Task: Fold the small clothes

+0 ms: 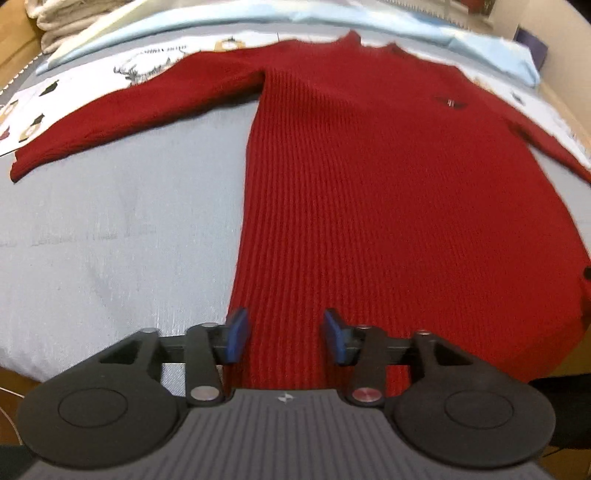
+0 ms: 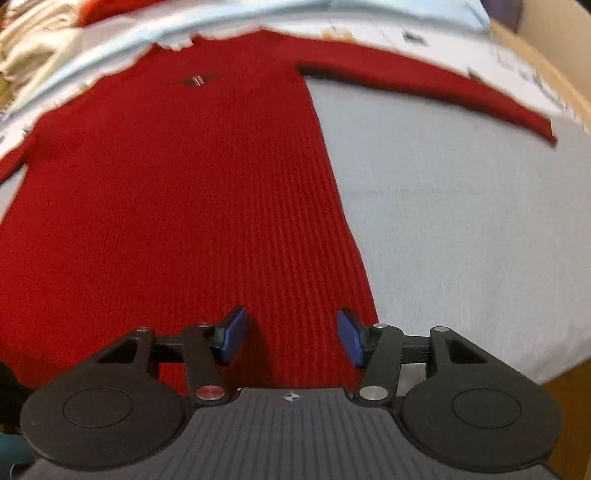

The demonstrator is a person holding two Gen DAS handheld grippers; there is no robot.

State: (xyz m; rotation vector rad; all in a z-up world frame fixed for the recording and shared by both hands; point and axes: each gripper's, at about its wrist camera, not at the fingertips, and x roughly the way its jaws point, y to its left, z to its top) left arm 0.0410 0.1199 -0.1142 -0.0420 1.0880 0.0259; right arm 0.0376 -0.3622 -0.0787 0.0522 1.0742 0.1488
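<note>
Left wrist view: red ribbed sweater [image 1: 369,184] lies flat on grey bed sheet [image 1: 110,229], sleeves spread; looks soft, floppy, prob. light, so best pinched at hem corners. Left hand-held gripper [image 1: 282,338] apart over hem, nothing pinched. Right wrist view: right hand-held gripper [image 2: 291,336] also apart at sweater's other hem corner; pale bedding [image 2: 332,11] beyond collar.

Grey sheet [image 1: 110,221], printed cloth [image 1: 74,85], folded beige towels [image 1: 59,18].
</note>
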